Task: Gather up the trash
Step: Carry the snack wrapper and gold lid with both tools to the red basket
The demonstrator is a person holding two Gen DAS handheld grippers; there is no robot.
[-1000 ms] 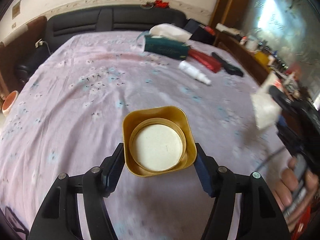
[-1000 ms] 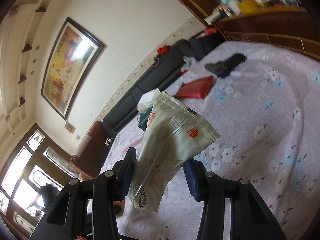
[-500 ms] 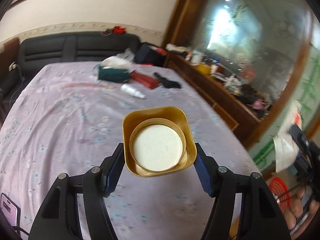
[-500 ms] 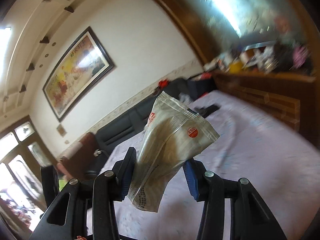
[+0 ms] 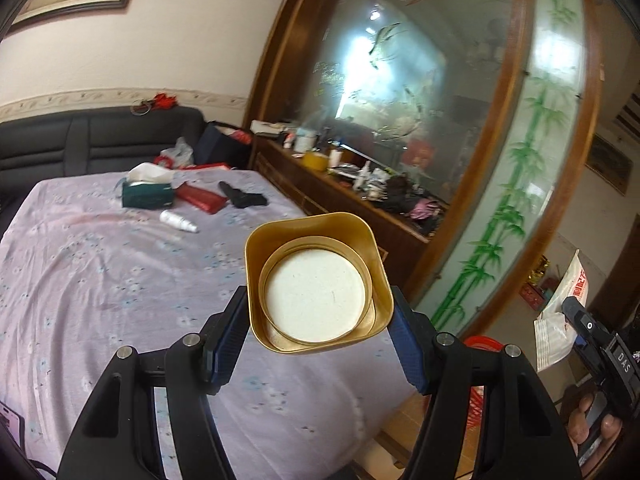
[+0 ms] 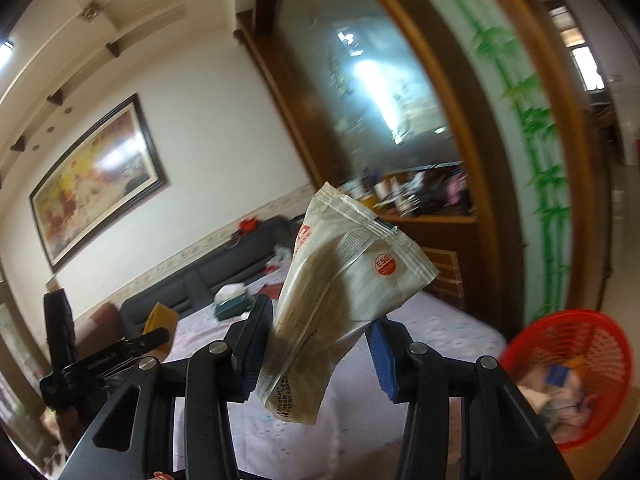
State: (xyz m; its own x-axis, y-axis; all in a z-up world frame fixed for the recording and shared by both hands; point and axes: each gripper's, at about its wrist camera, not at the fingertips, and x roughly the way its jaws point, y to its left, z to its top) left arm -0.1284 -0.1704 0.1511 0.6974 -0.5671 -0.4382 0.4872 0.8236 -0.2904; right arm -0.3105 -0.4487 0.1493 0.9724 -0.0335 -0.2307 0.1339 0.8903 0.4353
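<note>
My left gripper [image 5: 318, 320] is shut on a gold square tub [image 5: 316, 284] with a white round inside, held above the table's right edge. In the right wrist view, my right gripper [image 6: 320, 320] is shut on a crumpled clear pouch [image 6: 348, 280] with an orange round sticker. Low on the right stands a red mesh basket [image 6: 568, 376] on the floor, with scraps inside. The left wrist view shows a sliver of that basket [image 5: 480, 342] behind a finger, and the pouch [image 5: 560, 308] in the other gripper at the right edge.
A table under a purple flowered cloth [image 5: 100, 280] carries a green tissue box [image 5: 146, 194], a red packet [image 5: 200, 198], a black item [image 5: 244, 198] and a white bottle [image 5: 178, 222]. A cluttered wooden sideboard [image 5: 360, 192] and a glass partition stand to the right.
Both views have swung right, away from the table top and toward the glass partition; the red basket has come into sight. Both grippers rose and kept their holds.
</note>
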